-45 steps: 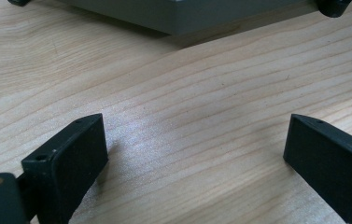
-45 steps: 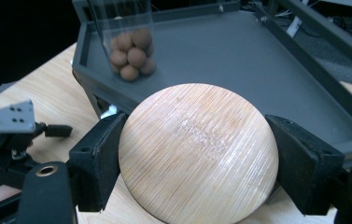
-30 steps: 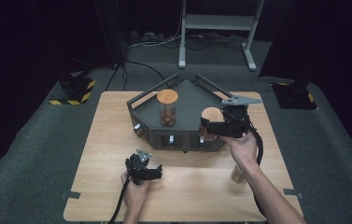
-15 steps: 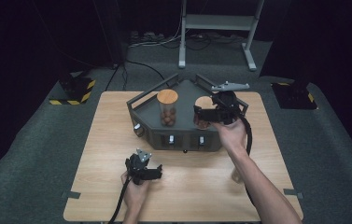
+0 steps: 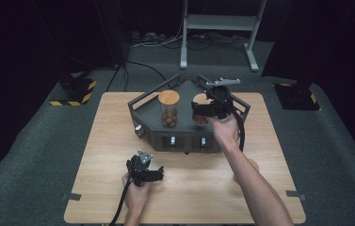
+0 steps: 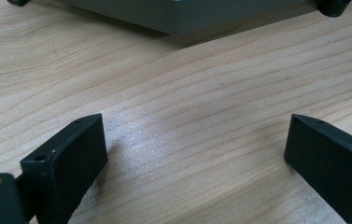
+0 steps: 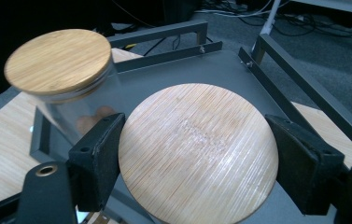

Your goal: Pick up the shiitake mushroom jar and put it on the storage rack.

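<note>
This is a lab or studio set up for recording — not a home. A lone wooden table (image 5: 118, 141) stands on grey carpet (image 5: 34, 165), ringed by black darkness. At ten o'clock from the table sits a floor block with yellow-black hazard stripes (image 5: 74, 89), another at two o'clock (image 5: 297, 92). At twelve o'clock, loose cables (image 5: 151, 40) trail beside a metal stand (image 5: 220, 23).
</note>
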{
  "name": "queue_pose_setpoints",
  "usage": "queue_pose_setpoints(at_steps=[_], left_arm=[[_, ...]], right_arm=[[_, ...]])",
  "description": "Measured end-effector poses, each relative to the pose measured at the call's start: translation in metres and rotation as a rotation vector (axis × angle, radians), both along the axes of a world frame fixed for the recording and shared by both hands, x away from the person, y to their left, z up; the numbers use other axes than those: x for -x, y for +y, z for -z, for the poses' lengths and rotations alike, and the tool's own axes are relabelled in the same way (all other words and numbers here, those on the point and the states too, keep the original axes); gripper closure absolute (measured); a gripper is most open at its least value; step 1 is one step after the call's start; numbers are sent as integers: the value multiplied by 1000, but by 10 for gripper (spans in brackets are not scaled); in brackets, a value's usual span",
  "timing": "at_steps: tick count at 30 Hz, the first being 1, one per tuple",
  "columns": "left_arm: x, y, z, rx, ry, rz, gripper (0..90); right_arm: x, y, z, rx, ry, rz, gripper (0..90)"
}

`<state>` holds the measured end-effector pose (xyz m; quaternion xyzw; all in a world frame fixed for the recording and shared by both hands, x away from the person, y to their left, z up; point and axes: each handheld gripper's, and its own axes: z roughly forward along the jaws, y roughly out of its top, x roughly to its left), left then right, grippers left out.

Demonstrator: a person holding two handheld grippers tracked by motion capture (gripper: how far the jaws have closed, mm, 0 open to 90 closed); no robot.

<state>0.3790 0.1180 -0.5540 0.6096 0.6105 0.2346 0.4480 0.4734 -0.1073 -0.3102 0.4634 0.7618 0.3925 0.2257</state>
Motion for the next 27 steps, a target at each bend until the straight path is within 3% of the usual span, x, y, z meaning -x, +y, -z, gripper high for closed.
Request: queue_pose_setpoints(at_steps=[10, 27], left_arm=[[0, 0, 0, -2, 1, 0, 55], [0, 0, 0, -6, 4, 4, 53]], right_arm=[[-12, 12, 11, 25, 12, 15, 236], [-23, 18, 35, 9, 54, 38, 236]])
